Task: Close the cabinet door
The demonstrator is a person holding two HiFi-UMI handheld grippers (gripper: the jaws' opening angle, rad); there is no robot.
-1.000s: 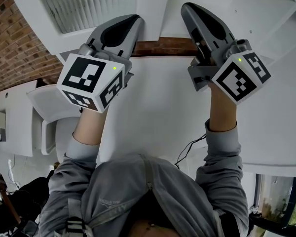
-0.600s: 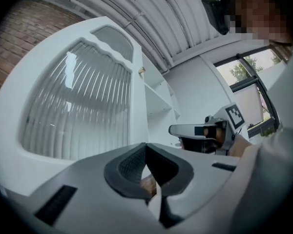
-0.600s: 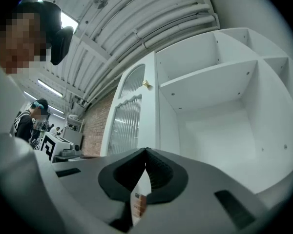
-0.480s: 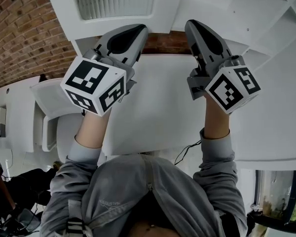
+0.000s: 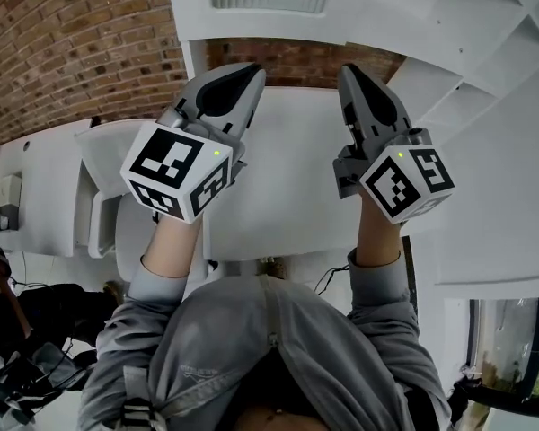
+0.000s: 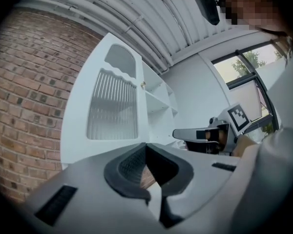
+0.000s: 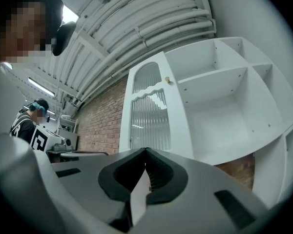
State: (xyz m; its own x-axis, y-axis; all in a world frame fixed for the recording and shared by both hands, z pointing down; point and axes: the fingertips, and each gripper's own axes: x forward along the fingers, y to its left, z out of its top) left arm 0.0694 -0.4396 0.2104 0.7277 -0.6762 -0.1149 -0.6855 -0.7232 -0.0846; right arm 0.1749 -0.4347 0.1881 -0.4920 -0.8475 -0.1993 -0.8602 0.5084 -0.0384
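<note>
Drawn back and lower than a second ago: left gripper and right gripper, both with jaws pressed together, nothing between. Ahead, clear of the tips, cabinet door standing open, swung away from white shelves, brick wall behind.

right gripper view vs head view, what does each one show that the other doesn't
Only the right gripper view shows the small brass-coloured knob near the door's edge, the white ceiling with pipes, and that the right hand-held gripper has its jaws shut on nothing. Only the head view shows the person's grey sweatshirt, both sleeves raised. Both show the white cabinet door with a ribbed glass panel, the open white cabinet shelves and the red brick wall.
</note>
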